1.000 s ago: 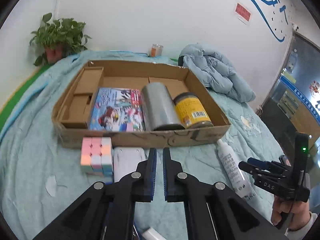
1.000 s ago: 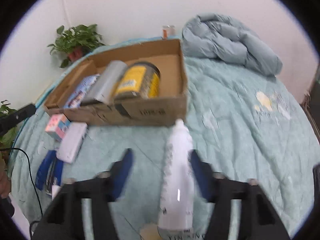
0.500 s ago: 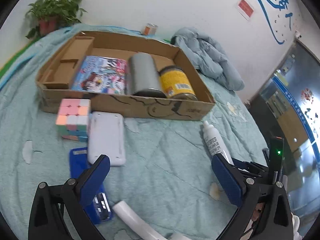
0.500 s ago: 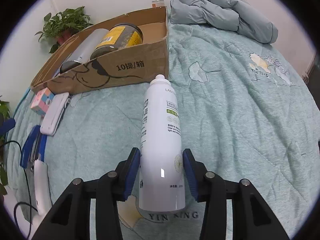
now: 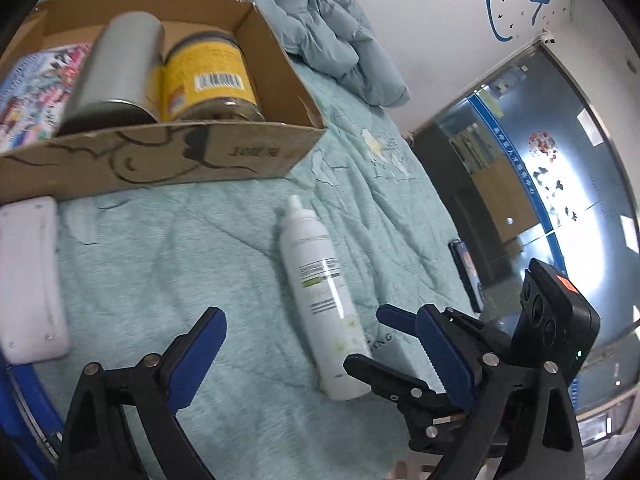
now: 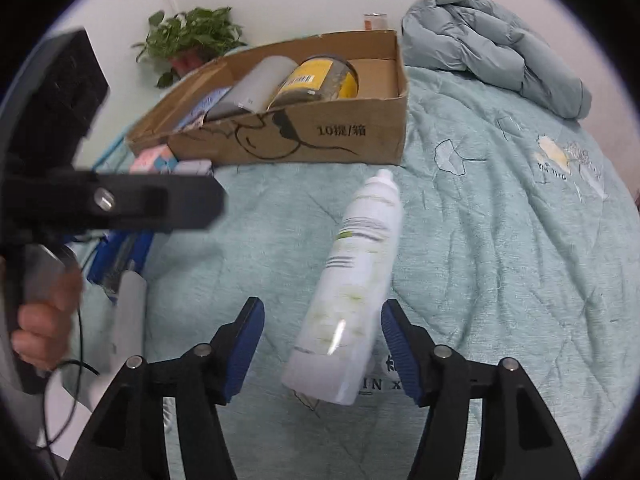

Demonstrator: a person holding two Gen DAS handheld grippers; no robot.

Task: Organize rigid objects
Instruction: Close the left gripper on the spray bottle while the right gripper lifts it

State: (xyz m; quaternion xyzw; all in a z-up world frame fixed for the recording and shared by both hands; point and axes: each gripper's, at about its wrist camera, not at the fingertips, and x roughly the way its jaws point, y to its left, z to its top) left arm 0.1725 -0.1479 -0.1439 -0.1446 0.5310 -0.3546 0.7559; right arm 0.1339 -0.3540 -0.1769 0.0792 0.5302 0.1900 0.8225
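A white spray bottle (image 5: 320,280) lies on the teal bedspread, cap towards the cardboard box (image 5: 160,160). My right gripper (image 6: 322,306) straddles the bottle's (image 6: 352,280) base. Its jaws are opening, and a gap shows on each side of the bottle. In the left wrist view the right gripper (image 5: 366,338) sits at the bottle's base. My left gripper (image 5: 320,314) hangs above the bottle with its fingers wide apart and the bottle between them untouched. Its jaws are closing slightly.
The box (image 6: 320,136) holds a silver cylinder (image 5: 116,68), a yellow-labelled jar (image 5: 208,76) and a colourful flat pack (image 5: 28,88). A white flat case (image 5: 28,280), a pastel cube (image 6: 152,158) and a blue tool (image 6: 120,256) lie left. A folded duvet (image 6: 492,48) lies far right.
The right gripper's fingers have spread off the white bottle, which now lies loose and slightly turned. The left gripper went from shut to wide open and swung right and down over the bottle.
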